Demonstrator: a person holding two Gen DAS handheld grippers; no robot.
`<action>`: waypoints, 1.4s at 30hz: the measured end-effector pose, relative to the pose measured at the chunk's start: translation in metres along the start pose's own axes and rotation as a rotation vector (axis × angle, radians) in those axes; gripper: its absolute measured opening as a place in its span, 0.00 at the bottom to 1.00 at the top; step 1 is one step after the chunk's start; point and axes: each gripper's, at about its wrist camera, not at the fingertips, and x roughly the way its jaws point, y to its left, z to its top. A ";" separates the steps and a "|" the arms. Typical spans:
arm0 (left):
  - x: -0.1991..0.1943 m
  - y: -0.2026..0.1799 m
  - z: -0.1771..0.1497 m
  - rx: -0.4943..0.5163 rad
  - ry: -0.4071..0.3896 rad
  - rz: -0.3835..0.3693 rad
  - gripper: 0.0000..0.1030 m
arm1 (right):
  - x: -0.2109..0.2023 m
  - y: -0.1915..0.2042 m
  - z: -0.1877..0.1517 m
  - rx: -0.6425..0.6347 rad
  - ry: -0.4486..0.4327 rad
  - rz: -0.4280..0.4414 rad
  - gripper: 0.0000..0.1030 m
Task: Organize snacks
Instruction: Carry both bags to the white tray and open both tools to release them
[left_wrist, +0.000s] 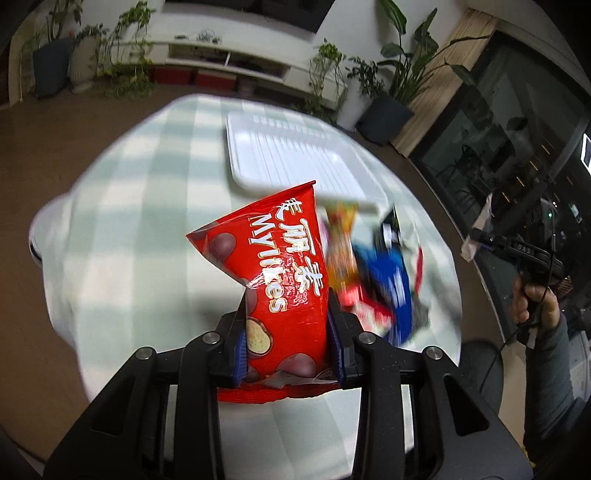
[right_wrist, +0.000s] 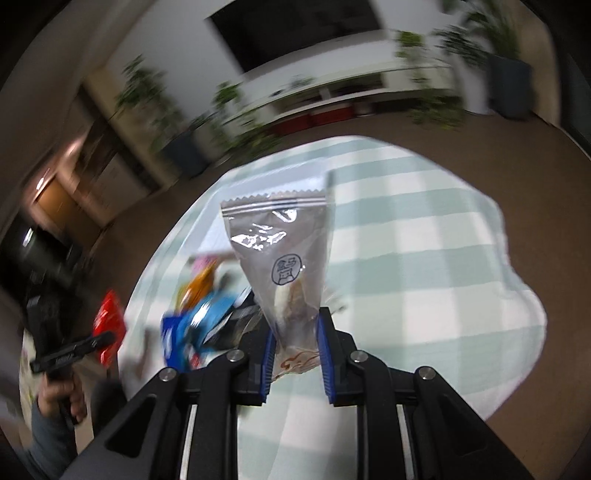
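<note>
Blue-padded left gripper (left_wrist: 286, 325) clamps a glossy red snack bag (left_wrist: 273, 266) above the checked table (left_wrist: 129, 206); right gripper (right_wrist: 295, 332) pinches a crinkly translucent pouch (right_wrist: 284, 258), ribbed white tray (left_wrist: 291, 155) far off

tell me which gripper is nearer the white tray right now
Left, most likely. The left gripper, clamped on the red snack bag, points at the white tray just beyond the bag. The right gripper, holding the clear snack packet, faces checkered cloth; the tray is not clearly identifiable there.

Red Mylikes bag (left_wrist: 280, 280) and clear pastry pouch (right_wrist: 286, 266), both gripped upright.
</note>
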 end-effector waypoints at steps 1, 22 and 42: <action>0.000 0.001 0.015 0.010 -0.009 0.009 0.30 | 0.000 -0.004 0.010 0.030 -0.008 -0.002 0.22; 0.191 0.001 0.192 0.109 0.186 0.150 0.30 | 0.174 0.064 0.134 -0.106 0.253 -0.072 0.22; 0.248 0.001 0.165 0.144 0.229 0.237 0.42 | 0.238 0.035 0.120 -0.063 0.349 -0.181 0.27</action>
